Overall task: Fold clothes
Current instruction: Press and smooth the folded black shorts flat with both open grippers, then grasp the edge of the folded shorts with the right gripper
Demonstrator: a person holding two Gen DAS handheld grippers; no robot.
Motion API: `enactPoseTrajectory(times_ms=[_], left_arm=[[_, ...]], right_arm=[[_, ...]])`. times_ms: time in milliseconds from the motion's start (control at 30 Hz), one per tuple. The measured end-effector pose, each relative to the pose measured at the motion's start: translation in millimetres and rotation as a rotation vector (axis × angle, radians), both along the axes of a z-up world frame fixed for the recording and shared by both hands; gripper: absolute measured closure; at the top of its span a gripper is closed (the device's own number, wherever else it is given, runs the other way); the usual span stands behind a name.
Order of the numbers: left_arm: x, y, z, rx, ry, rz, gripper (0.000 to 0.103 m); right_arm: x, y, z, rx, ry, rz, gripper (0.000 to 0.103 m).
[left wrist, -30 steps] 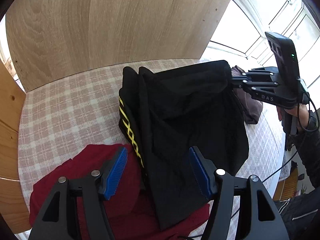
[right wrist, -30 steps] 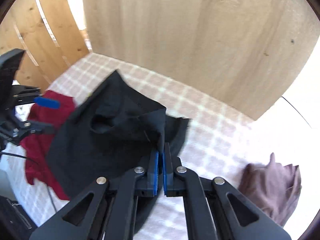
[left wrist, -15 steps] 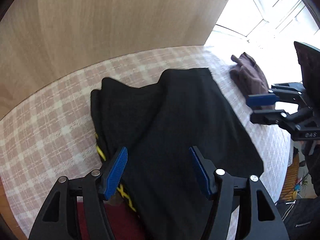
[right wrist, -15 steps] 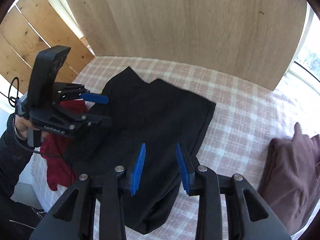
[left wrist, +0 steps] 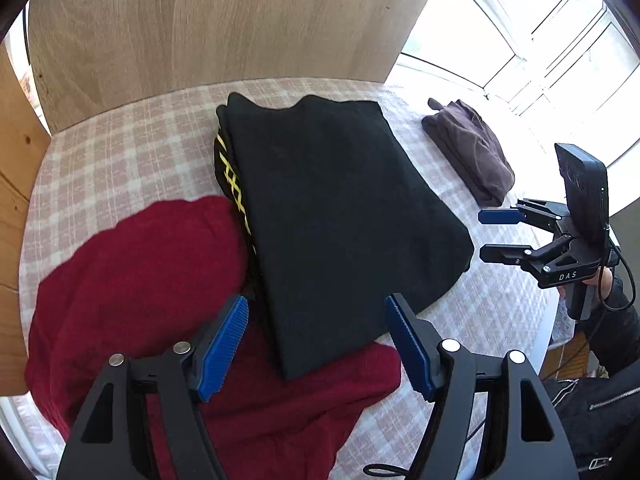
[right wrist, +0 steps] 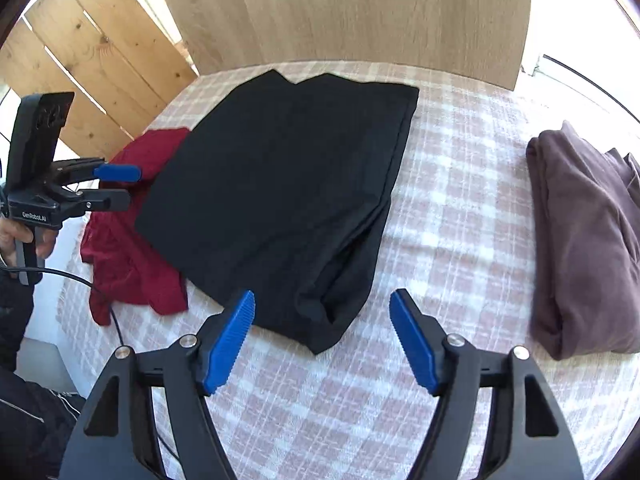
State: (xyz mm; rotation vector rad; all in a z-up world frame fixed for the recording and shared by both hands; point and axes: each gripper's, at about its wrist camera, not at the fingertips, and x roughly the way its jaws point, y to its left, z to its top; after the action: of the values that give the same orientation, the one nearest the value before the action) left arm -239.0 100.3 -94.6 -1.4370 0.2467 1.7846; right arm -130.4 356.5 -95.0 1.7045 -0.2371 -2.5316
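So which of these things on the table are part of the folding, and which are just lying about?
Part of the job:
- black garment, folded, lying partly on the red one
- red garment, still crumpled
- brown garment, already folded, set aside
- left claw and right claw, both open, holding nothing

Just lying about:
- checked tablecloth
- wooden panels behind
- window

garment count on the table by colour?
black garment: 1
red garment: 1
brown garment: 1
Total: 3
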Motion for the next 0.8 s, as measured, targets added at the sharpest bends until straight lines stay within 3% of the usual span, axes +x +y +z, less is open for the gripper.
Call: enactPoseTrajectory(times_ms=[67, 167, 300, 467, 533, 600, 667, 800], left_arm=[[14, -7, -1, 0.001, -0.013, 0.000, 0.034], [16, -7, -9, 0.015, -0.055, 0.022, 0.034], [14, -2, -18, 0.008, -0.081, 0.044, 0.033], [9, 5, -27, -0.030, -0.083, 0.050, 0.032], [10, 7, -27, -0.025, -0.079, 0.028, 0.044], [11, 8, -26, -0.019, -0.075, 0.007, 0.067], [10, 8, -23, -0.004, -0.075, -0.009, 0.076], [10, 7, -19, 0.012, -0.075, -0.032, 0.081]], right_arm=[[5, -12, -11, 0.078, -0.027, 0.001, 0.033], [9, -4, -18, 0.067, -0.049, -0.060, 0.033], [15, 15, -21, -0.077, -0.049, -0.177, 0.033], [14, 20, -29, -0.176, -0.064, -0.215, 0.033], [17, 14, -32, -0.195, -0.064, -0.223, 0.033], [15, 12, -32, -0.194, -0.065, -0.222, 0.033], [11, 13, -34, -0.201, -0.064, -0.217, 0.033], [4, 9, -37, -0.210, -0.063, -0.208, 0.033]])
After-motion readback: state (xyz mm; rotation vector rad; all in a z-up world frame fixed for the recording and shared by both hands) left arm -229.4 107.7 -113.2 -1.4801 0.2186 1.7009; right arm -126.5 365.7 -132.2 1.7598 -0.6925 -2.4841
